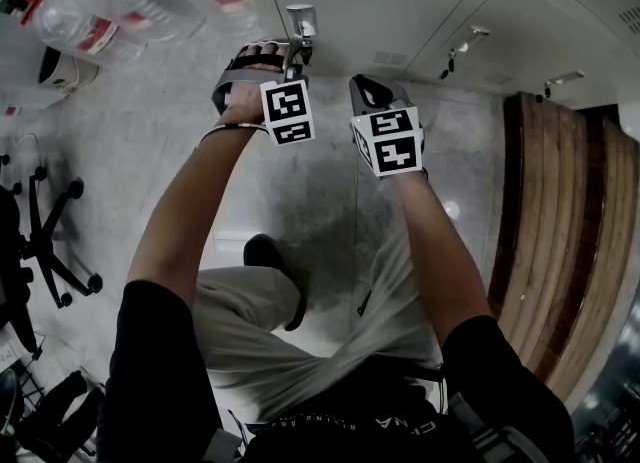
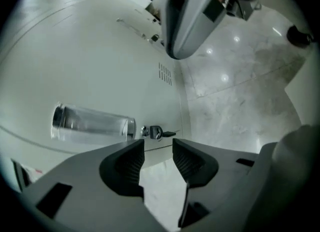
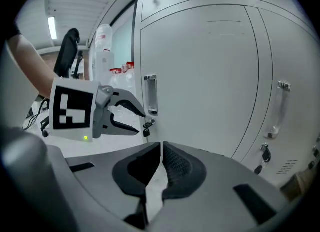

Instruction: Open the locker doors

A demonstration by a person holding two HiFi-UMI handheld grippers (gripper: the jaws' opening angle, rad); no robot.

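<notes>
Straight ahead, on the far side of the scene: the pale grey locker door [image 3: 200, 70], shut and flush in its frame. Along its left edge, an upright metal handle [image 3: 150, 94]; just below that, a lock with a key [image 3: 146, 126] in it and a small dark tag hanging from the key. Just beside the key, the left gripper [image 3: 140, 122], jaws spread wide with nothing between them, tips at the foot of the handle and round the lock; hard to tell whether touching or just clear. To the right and slightly nearer, the right gripper [image 3: 161, 151], jaws pressed together on nothing, aimed at the bare middle of the same door and apart from it. Further right, 1 neighbour door [image 3: 295, 65], also shut, with its own handle and a key near its lower left corner. Above, an upper row of doors with vent slots. Underfoot, a pale marble floor [image 1: 300, 181]. At far left beside the lockers, large water bottles [image 1: 110, 1]; at near left, a black office chair [image 1: 40, 241]; at right, a curved wooden bench [image 1: 570, 231].
</notes>
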